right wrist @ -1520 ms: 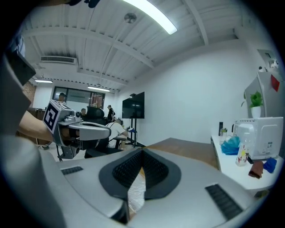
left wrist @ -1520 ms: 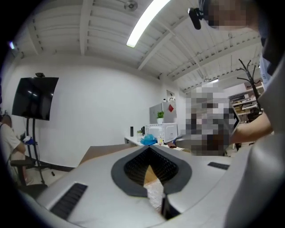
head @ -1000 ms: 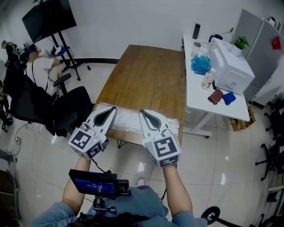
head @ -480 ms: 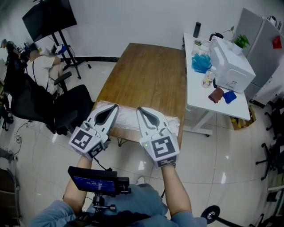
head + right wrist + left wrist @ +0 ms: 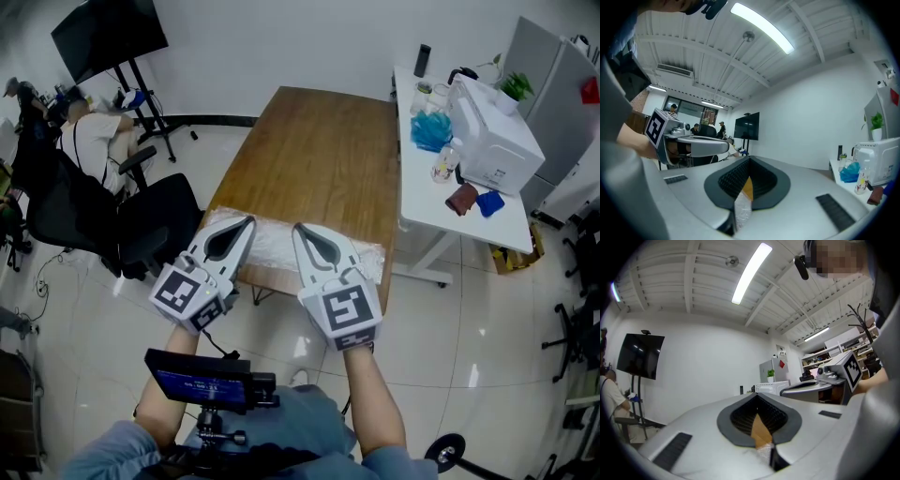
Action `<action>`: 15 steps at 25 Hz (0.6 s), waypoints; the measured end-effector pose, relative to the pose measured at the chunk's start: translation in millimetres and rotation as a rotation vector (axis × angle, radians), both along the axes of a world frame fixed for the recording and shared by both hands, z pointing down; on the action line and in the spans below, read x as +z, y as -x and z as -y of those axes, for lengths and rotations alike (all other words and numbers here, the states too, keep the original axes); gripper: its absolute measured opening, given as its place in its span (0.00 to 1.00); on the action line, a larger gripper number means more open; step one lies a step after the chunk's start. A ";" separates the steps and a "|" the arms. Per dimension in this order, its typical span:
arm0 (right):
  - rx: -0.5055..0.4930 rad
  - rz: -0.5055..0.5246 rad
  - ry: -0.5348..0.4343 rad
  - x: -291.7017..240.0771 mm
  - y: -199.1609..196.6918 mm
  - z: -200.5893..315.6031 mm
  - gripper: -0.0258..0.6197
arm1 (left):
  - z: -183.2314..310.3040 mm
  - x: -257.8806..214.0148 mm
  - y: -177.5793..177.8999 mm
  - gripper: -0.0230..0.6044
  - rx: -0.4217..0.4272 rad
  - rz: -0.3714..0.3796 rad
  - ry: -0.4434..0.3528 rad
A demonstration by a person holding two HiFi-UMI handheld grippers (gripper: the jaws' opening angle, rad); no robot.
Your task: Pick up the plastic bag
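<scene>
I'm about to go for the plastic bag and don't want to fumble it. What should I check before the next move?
1. Plastic bag lies at the near edge of the wooden table: ok.
2. Left tongs lined up over the bag in the head view: ok.
3. Right tongs lined up over the bag: ok.
4. Left tongs open to take the bag: not ok, jaws together.
5. Right tongs open: not ok, jaws together.
6. Height of the tongs above the bag: cannot tell.
</scene>
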State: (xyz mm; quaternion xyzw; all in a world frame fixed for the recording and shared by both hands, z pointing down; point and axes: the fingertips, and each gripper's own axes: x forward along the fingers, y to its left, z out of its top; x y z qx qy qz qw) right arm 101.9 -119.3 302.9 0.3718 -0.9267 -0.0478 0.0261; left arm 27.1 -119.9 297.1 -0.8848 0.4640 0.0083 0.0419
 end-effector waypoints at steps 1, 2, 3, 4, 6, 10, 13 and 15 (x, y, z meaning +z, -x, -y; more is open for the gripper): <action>0.000 0.000 0.001 0.1 0.6 -0.6 0.04 | -0.7 0.0 0.2 0.05 -0.004 -0.003 0.007; 0.000 0.000 0.001 0.4 1.2 -1.2 0.04 | -1.8 -0.2 -0.2 0.05 -0.005 -0.002 0.013; 0.001 -0.002 0.002 0.9 1.6 -1.9 0.04 | -3.0 -0.1 -1.4 0.05 -0.001 0.000 0.016; 0.002 -0.004 0.001 1.5 1.8 -2.4 0.04 | -3.6 0.3 -2.0 0.05 0.000 0.001 0.018; 0.002 -0.009 0.000 3.0 1.7 -3.5 0.04 | -2.7 1.8 -0.8 0.05 -0.006 0.000 0.012; 0.007 -0.015 0.005 5.5 0.1 -4.1 0.04 | -4.7 3.0 -6.7 0.05 0.014 0.010 0.011; 0.007 -0.015 0.002 4.1 0.7 -4.8 0.04 | -3.2 4.7 -4.2 0.05 0.010 0.001 0.007; 0.006 -0.013 0.003 3.8 0.3 -5.3 0.04 | -3.4 4.6 -4.4 0.05 0.004 0.007 0.011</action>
